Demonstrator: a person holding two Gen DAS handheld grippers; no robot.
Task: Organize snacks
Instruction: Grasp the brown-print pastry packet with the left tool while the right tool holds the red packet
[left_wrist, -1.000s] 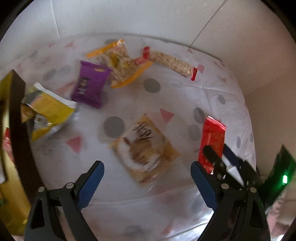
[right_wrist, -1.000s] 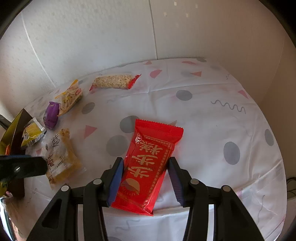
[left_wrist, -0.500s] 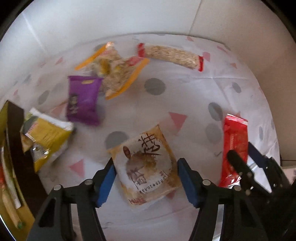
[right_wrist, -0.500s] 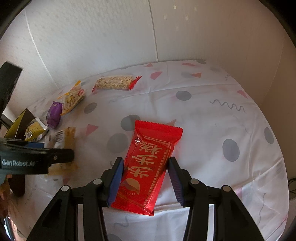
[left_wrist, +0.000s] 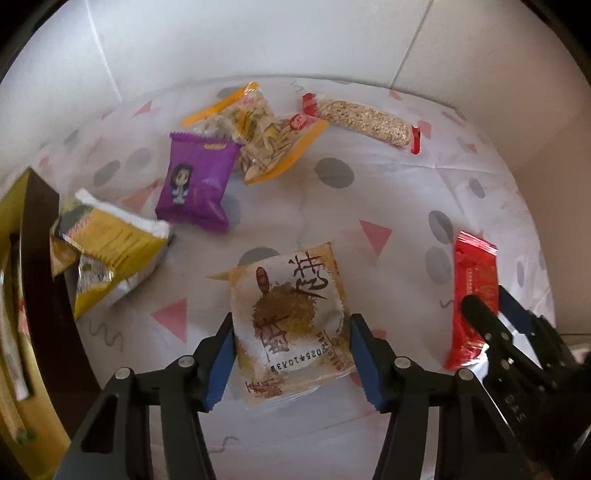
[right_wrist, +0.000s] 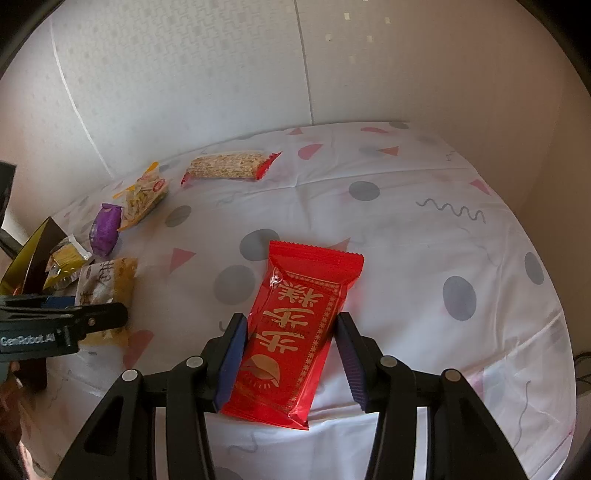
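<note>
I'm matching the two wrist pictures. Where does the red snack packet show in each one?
Left wrist view: the red snack packet lies at the right edge, partly behind the right gripper.
Right wrist view: the red snack packet lies low in the centre, between the right gripper's fingers.
Shared landmark: the long cereal bar near the wall.

Glossy red foil packet (right_wrist: 295, 332), creased matt tablecloth (right_wrist: 424, 258), shiny purple wrapper (left_wrist: 195, 184)

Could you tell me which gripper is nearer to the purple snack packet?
Left. The left gripper straddles the tan pastry packet, just below the purple snack packet. The right gripper straddles the red packet, farther right.
</note>
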